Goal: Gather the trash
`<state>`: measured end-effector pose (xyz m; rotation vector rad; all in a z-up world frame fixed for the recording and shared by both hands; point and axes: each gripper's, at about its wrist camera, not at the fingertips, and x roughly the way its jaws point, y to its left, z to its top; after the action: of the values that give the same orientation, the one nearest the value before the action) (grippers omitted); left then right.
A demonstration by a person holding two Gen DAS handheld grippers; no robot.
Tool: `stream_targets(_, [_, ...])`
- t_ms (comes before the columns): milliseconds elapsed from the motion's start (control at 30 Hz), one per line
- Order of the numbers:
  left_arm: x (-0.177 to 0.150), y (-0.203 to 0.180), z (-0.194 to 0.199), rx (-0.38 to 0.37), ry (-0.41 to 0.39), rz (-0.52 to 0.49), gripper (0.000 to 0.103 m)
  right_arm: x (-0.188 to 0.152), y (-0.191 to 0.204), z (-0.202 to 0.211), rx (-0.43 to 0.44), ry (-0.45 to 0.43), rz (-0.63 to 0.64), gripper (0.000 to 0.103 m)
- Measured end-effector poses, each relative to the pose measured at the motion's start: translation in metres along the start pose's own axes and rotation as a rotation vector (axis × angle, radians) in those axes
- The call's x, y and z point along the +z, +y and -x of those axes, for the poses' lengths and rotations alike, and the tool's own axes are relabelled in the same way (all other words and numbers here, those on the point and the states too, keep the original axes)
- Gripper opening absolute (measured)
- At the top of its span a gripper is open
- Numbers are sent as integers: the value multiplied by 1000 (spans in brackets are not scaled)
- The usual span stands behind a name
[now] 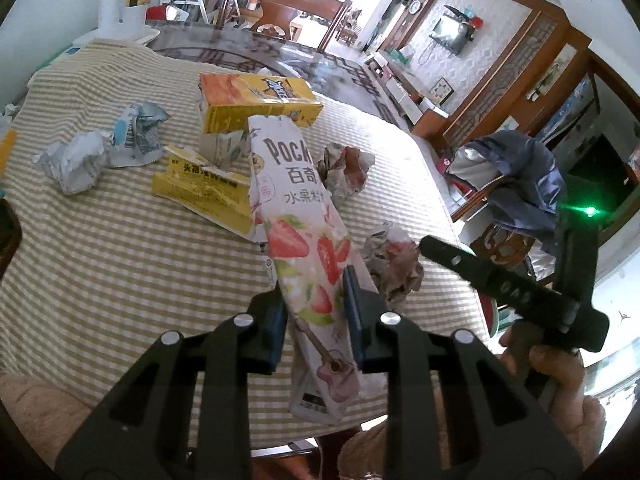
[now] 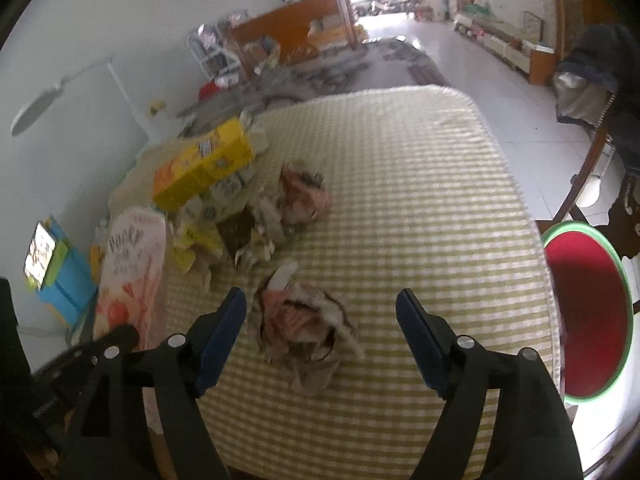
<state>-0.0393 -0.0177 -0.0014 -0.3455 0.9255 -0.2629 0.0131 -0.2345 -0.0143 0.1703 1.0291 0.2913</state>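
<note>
Left hand-held gripper [image 1: 316, 312]: clamped on the Pocky box [image 1: 308, 240], which is held clear of the surface [image 1: 120, 260]. The box's long axis runs from lower centre of the left view up toward centre.

Right hand-held gripper [image 2: 320, 320]: jaws wide apart, nothing gripped. A wad [image 2: 304, 324] is seen lying between the fingers at lower centre of the right view, directly ahead, untouched; this gripper is judged the nearer one.

Legible: "POCK", "百奇", "水果" on the box. The yellow box [image 1: 256, 100] carries print too blurred to be read.
</note>
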Motion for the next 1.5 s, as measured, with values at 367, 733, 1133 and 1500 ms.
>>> stream_targets(367, [-2,-5,-3,-10,20,-2,25,-4,3,0,70,-1,28,24])
stream_targets(733, [20,-71,-38,-144,81,-91,25,-28,-119,111,93,-366,-369,23])
stream_targets(1133, [25,-230,-109,-343,250,-309,25,-81,-238,142,-83,-458,-658,23])
stream_targets(1500, [8,-274,-138,-325,295,-425,55,-105,-255,139,-103,-452,-722,45])
